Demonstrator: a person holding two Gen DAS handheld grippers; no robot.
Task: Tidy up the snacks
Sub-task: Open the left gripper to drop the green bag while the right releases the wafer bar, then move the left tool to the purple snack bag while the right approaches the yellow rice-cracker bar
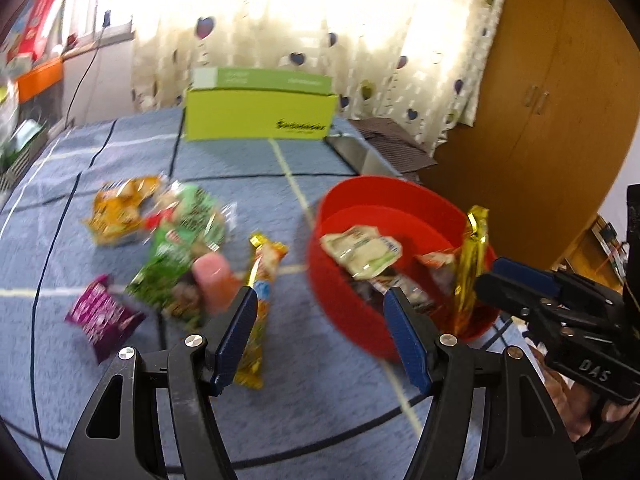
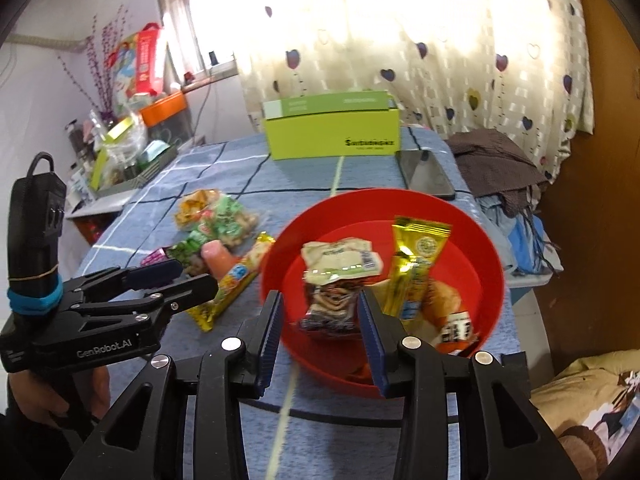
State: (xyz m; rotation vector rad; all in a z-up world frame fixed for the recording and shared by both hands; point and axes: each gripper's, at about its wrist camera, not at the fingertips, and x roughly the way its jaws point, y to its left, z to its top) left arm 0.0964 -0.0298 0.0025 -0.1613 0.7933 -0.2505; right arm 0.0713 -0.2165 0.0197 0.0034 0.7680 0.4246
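Observation:
A red bowl (image 1: 360,196) (image 2: 484,240) stands on the blue checked tablecloth. In it lie a white-green packet (image 1: 364,252) (image 2: 340,260), a dark packet (image 2: 328,308) and an orange one (image 2: 452,316), and a gold stick packet (image 1: 472,256) (image 2: 416,264) leans upright. My right gripper (image 2: 320,300) (image 1: 486,276) hovers open over the bowl's near side; the dark packet lies below, between its fingers, untouched. My left gripper (image 1: 322,292) (image 2: 198,276) is open and empty, left of the bowl. Below it lies a long yellow stick packet (image 1: 260,280) (image 2: 236,280).
Loose snacks lie left of the bowl: a pink sausage (image 1: 214,280), green packets (image 1: 184,240), a yellow packet (image 1: 120,208), a purple packet (image 1: 102,316). A lime-green box (image 1: 260,118) (image 2: 332,136) stands at the back, with a phone (image 2: 426,174) beside it. The table's edge runs right of the bowl.

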